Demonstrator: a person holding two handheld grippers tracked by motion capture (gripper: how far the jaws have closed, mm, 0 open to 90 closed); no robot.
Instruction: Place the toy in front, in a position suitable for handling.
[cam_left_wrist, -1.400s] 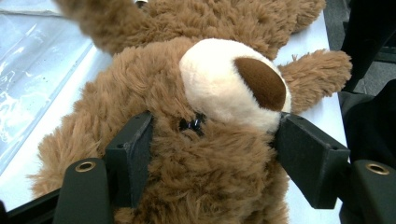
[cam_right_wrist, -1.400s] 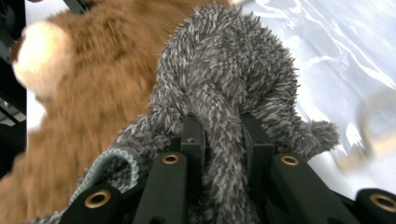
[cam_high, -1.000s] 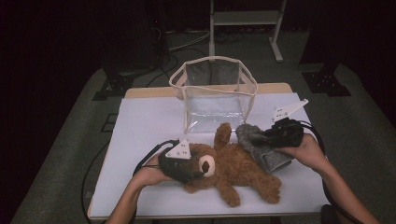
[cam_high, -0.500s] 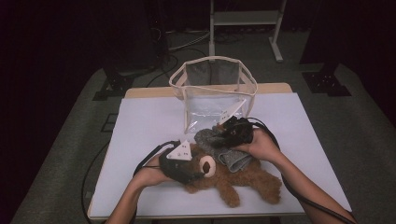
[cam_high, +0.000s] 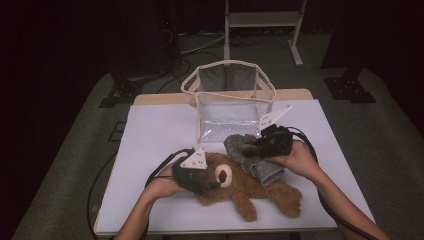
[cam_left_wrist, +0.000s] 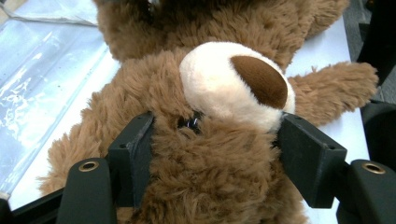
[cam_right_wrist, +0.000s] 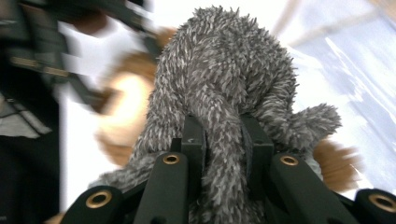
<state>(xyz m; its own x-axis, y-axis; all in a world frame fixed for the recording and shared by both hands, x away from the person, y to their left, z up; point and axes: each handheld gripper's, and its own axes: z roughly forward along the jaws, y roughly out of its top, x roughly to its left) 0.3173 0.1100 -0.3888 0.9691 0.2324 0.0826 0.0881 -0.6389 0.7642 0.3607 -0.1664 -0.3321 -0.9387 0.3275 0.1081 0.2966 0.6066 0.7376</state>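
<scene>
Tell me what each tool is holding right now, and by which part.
The left tool clamps the brown teddy bear by its head, just behind the muzzle. The right tool is shut on a fold of the grey fuzzy cloth.

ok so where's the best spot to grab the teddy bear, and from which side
Probably the head, from the side away from the body. The teddy bear lies flat on the white table, head toward the person's left, so its rounded head suits jaws coming in level. The left gripper does just that, its jaws pressed into the fur on both sides below the muzzle.
</scene>
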